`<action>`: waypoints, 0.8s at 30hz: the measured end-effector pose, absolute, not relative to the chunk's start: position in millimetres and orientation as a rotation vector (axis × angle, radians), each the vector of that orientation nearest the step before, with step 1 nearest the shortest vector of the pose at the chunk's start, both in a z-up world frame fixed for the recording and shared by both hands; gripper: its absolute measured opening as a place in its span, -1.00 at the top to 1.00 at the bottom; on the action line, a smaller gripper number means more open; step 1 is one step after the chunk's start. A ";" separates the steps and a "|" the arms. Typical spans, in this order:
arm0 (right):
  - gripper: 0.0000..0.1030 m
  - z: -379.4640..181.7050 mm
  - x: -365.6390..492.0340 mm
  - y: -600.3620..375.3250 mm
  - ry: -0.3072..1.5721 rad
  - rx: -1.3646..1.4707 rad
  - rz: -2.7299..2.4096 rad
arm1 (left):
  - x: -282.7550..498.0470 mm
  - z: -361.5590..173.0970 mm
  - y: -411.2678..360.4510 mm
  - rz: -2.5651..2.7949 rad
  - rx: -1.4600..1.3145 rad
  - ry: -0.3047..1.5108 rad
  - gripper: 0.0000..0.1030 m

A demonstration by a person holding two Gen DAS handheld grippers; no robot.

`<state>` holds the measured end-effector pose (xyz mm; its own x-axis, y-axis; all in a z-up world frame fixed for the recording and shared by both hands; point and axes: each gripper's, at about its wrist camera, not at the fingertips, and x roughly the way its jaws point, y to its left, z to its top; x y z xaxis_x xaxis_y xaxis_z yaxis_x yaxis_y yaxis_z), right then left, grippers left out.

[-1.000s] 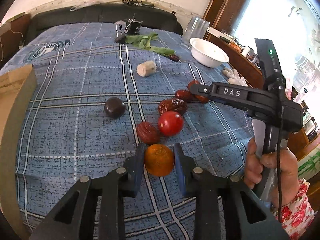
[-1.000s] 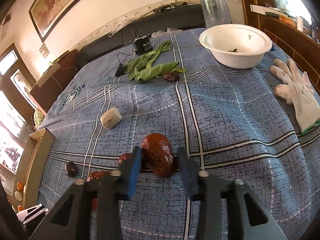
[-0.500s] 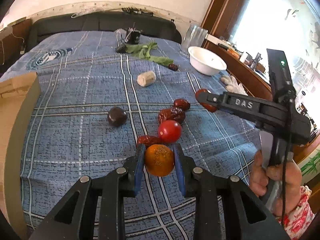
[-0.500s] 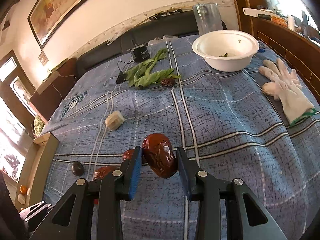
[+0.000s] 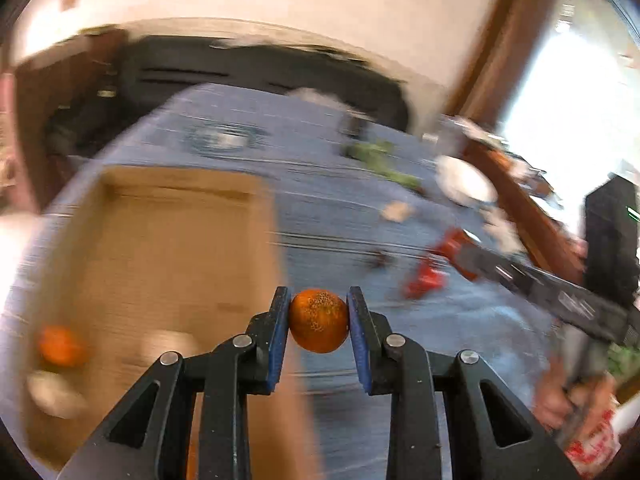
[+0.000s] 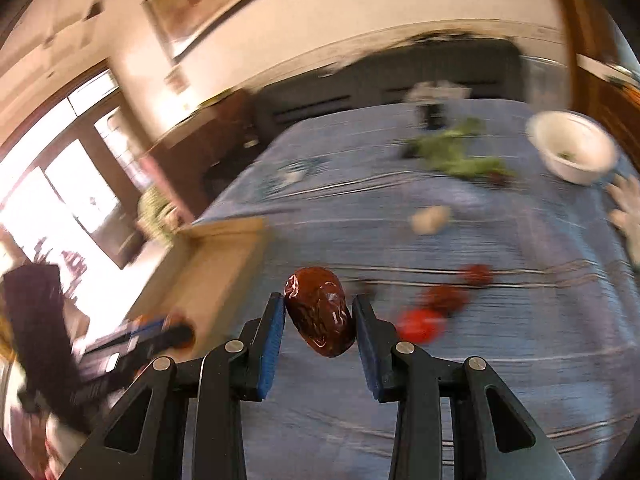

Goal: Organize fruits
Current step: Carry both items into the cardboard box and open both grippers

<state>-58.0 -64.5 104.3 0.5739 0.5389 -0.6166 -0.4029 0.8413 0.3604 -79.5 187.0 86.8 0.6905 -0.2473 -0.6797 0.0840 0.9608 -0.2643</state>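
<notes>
While both views have swung left and blurred since a moment ago, the left hand-held gripper (image 5: 319,322) clamps the orange (image 5: 319,320) beside the cardboard box (image 5: 160,264) at lower left, the right hand-held gripper (image 6: 319,318) clamps a red date (image 6: 320,311), both apparently box-bound.

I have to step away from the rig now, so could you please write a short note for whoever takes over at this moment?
Left gripper: jaws shut on the orange, held in the air at the cardboard box's right edge.
Right gripper: jaws shut on the red date, held above the blue cloth.
Done: one orange fruit and some pale items, blurred, lie in the box.
Left: place both held fruits; then the tomato and dates on the cloth.
</notes>
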 end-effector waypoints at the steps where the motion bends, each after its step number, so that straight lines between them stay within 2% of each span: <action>1: 0.25 105.4 -60.3 -49.8 0.788 0.173 0.586 | -76.8 87.5 201.6 -0.138 -0.207 0.799 0.46; 6: 0.24 98.1 -72.6 35.3 0.826 0.072 0.727 | -57.3 73.7 256.6 0.019 -0.207 0.883 0.46; 11: 0.24 75.5 -78.8 91.3 0.880 -0.002 0.788 | -46.0 53.7 279.4 0.084 -0.220 0.948 0.46; 24: 0.23 35.7 -95.5 134.5 0.946 -0.143 0.806 | -41.5 34.2 288.5 0.118 -0.232 1.018 0.44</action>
<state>-95.5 134.5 35.7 0.3237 0.5520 -0.7685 -0.6708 0.7067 0.2251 -41.5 288.5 34.2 0.5213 -0.0103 -0.8533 -0.2046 0.9693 -0.1367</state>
